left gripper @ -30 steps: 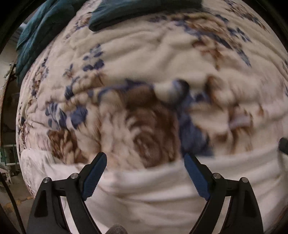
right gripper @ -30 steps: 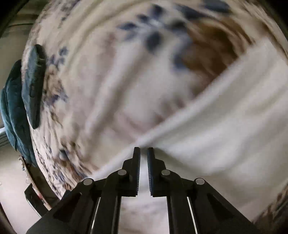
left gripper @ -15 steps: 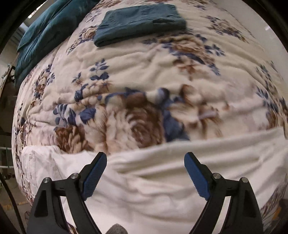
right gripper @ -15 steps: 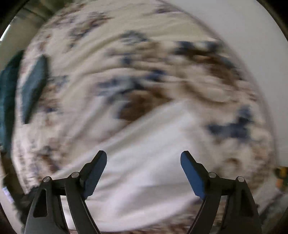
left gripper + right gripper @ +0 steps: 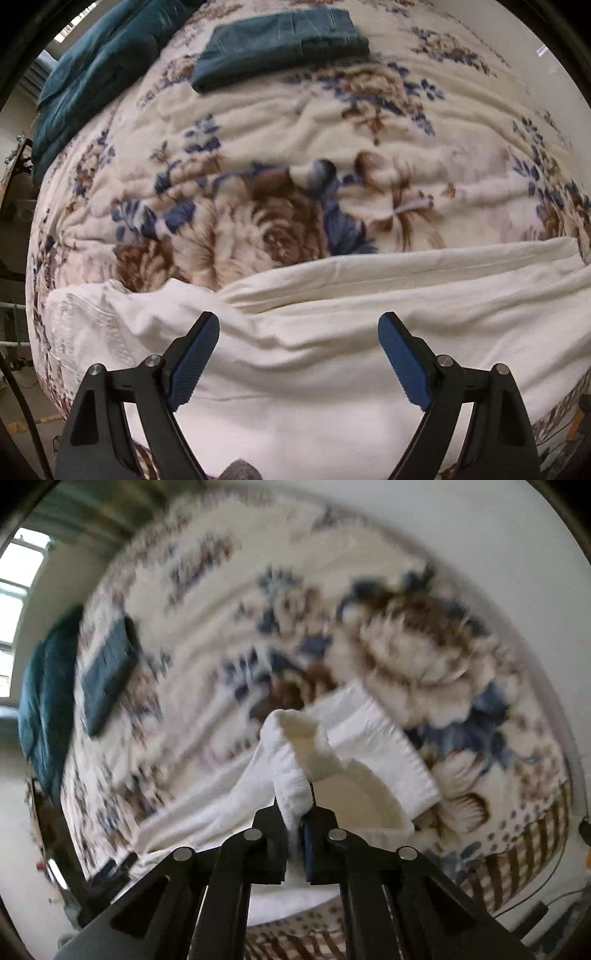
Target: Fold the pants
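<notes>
The right gripper [image 5: 295,812] clamps the white pants [image 5: 295,746] by their bunched waistband; they stretch left-right across the lower frame beneath the spread, empty left gripper [image 5: 298,332].

We hold our left gripper [image 5: 298,339] low with its jaws spread wide, the blue pads [image 5: 194,356] well apart and nothing between them. Our right gripper [image 5: 295,812] is clamped nearly closed, its jaws pinching a bunched fold of the white pants [image 5: 295,771] and holding that cloth up from the rest. Neither of our hands shows in either view.
</notes>
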